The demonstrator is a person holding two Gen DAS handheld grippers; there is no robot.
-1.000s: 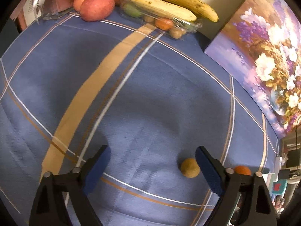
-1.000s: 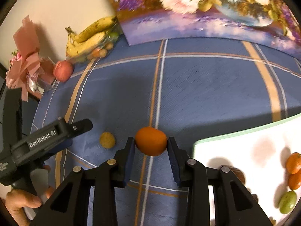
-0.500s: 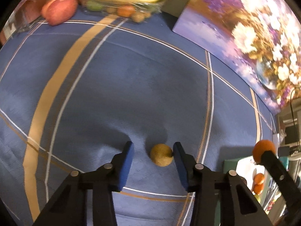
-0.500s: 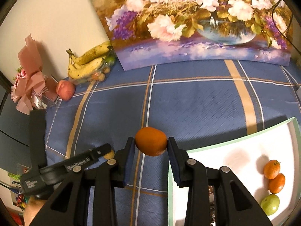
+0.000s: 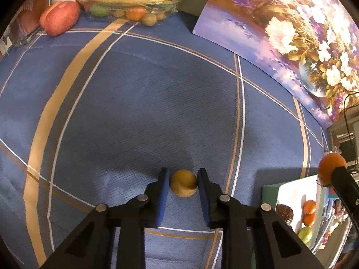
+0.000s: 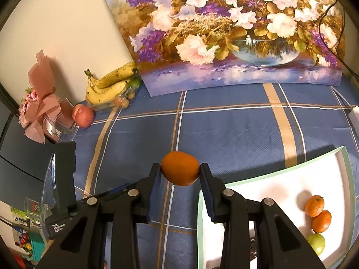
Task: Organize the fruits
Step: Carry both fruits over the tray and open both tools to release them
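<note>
Two grippers, both gripping fruit: my left gripper (image 5: 182, 182) has just closed on a small yellow-brown fruit (image 5: 183, 182) resting on the blue tablecloth (image 5: 134, 112); my right gripper (image 6: 180, 171) clamps an orange (image 6: 180, 168) above the cloth, beside the white tray (image 6: 280, 186).

— What fruit is in play?
— A small round yellow-brown fruit (image 5: 183, 183) sits on the blue checked cloth, near and about centre in the left wrist view. A smooth orange (image 6: 180, 168) hangs above the cloth.
— And the tray?
— The white tray (image 6: 264, 186), near right, holds two mandarins (image 6: 314, 205) touching, with a green fruit (image 6: 316, 242) just beside them.
</note>
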